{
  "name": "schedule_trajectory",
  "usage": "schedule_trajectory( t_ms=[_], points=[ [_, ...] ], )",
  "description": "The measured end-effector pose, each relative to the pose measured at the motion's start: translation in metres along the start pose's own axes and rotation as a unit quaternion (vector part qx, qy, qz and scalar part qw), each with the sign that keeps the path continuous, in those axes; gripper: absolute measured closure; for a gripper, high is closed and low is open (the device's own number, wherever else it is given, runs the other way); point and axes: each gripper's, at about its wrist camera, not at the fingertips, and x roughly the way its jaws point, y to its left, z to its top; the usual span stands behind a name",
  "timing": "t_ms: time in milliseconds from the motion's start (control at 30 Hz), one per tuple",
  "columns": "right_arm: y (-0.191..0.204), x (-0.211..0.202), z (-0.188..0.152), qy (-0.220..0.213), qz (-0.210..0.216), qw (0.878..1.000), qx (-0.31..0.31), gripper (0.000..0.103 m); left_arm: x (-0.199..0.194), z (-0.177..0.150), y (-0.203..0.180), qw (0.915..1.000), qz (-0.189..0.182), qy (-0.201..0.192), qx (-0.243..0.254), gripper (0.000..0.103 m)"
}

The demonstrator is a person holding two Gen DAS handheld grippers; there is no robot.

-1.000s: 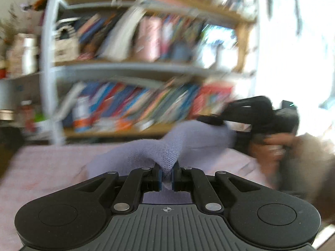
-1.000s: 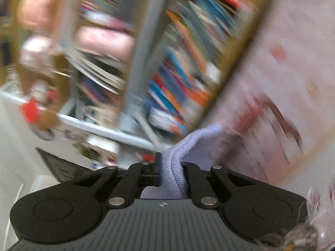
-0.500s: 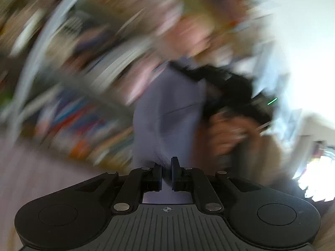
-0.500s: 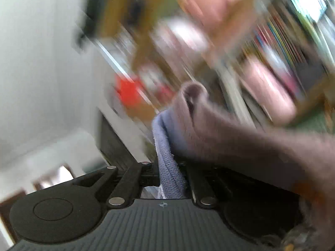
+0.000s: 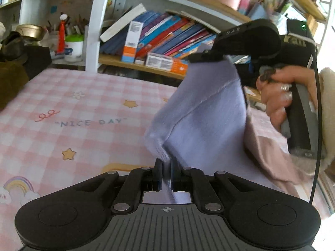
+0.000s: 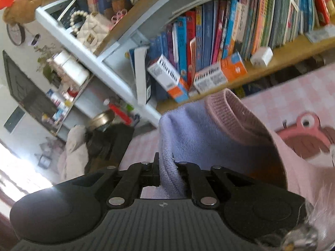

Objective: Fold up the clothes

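A lavender knit garment [image 5: 201,113] with a pink part [image 5: 270,156] hangs stretched in the air between my two grippers, above a pink checked bed cover [image 5: 79,113]. My left gripper [image 5: 166,172] is shut on its lower edge. The right gripper [image 5: 209,57], held in a hand, pinches the upper edge in the left wrist view. In the right wrist view my right gripper [image 6: 169,171] is shut on a bunched lavender edge [image 6: 188,133], with a pink ribbed collar [image 6: 232,113] just behind it.
A bookshelf [image 5: 167,35] full of books stands behind the bed. Dark clothing [image 5: 12,69] lies at the left edge of the bed. A jar [image 5: 73,48] and a metal bowl [image 5: 29,30] stand on a side surface at the left.
Both grippers swung the garment up through the air and have come back down. The garment now hangs spread between them over the bed. Both stay shut on it.
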Motion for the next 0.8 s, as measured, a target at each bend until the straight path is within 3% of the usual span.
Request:
schedule_trajectory(
  t_ms=[33, 67, 133, 333, 500, 667, 800],
  points=[
    [-0.001, 0.006, -0.001, -0.007, -0.011, 1.0, -0.004, 0.09, 0.005, 0.002, 0.002, 1.0, 0.005, 0.005, -0.003, 0.097],
    [-0.002, 0.008, -0.002, -0.006, -0.03, 0.999, -0.011, 0.071, 0.01, 0.005, 0.004, 0.9999, 0.009, 0.009, -0.004, 0.097],
    [-0.007, 0.008, -0.007, 0.002, -0.064, 0.998, -0.019, 0.056, 0.02, 0.01, 0.007, 0.9998, 0.013, 0.014, 0.003, 0.096],
    [-0.045, -0.048, -0.051, 0.024, -0.071, 0.997, -0.027, 0.05, 0.029, 0.008, 0.021, 0.9998, 0.006, 0.015, 0.01, 0.093],
    [-0.076, -0.102, -0.096, 0.042, -0.128, 0.99, -0.049, 0.05, 0.033, 0.005, 0.038, 0.9995, 0.024, 0.019, 0.002, 0.092],
    [-0.099, -0.132, -0.118, 0.049, -0.157, 0.986, -0.009, 0.05, 0.019, 0.0, 0.026, 0.9999, 0.007, 0.008, 0.005, 0.092],
    [-0.087, -0.127, -0.12, 0.058, -0.186, 0.976, -0.095, 0.05, 0.008, -0.006, 0.012, 0.9999, -0.011, 0.002, 0.012, 0.076]
  ],
)
